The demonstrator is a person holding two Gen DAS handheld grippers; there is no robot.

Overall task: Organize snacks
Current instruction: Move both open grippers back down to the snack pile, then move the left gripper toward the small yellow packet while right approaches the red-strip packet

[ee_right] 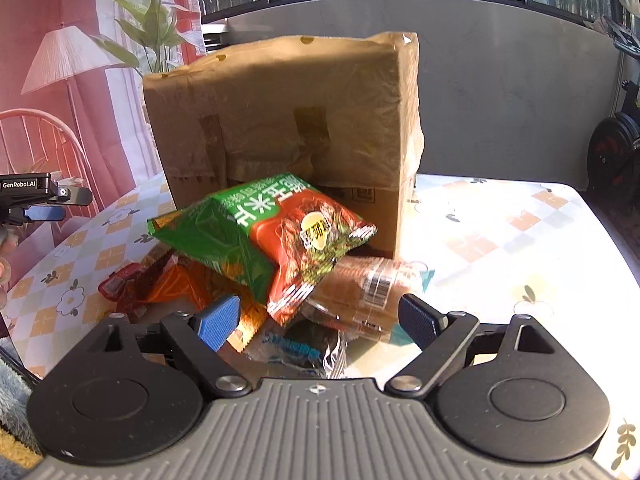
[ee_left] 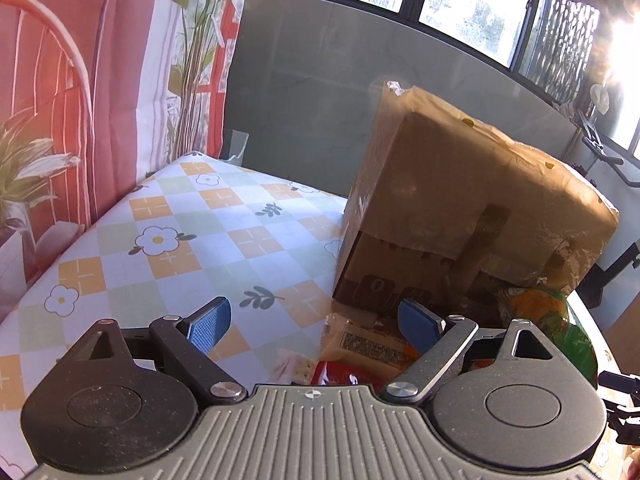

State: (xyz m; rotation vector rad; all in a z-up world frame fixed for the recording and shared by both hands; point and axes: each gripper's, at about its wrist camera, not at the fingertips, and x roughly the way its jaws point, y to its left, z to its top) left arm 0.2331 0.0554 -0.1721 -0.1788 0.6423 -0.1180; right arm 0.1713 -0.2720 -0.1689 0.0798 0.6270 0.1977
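Observation:
A pile of snack packets lies on the checked tablecloth in front of a cardboard box [ee_right: 280, 128]. On top sits a green and red bag [ee_right: 276, 236]. Under it lie a clear-wrapped brown pack with a barcode [ee_right: 360, 284], a foil packet [ee_right: 308, 350] and a red packet [ee_right: 116, 284]. My right gripper [ee_right: 318, 320] hangs open just above the near edge of the pile, nothing pressed between its blue pads. My left gripper [ee_left: 314, 326] is open too, above a pale yellow packet [ee_left: 360, 344] and a red one [ee_left: 340, 374] at the box's [ee_left: 460, 200] left corner. The green bag [ee_left: 560, 320] shows at the right.
The box stands on the table [ee_right: 520, 240] with its closed side toward me. A red printed curtain [ee_left: 80, 100] hangs at the left, a grey wall and windows behind. An exercise bike [ee_right: 616, 148] stands beyond the table's right edge. The left gripper's side [ee_right: 36, 196] shows at the left.

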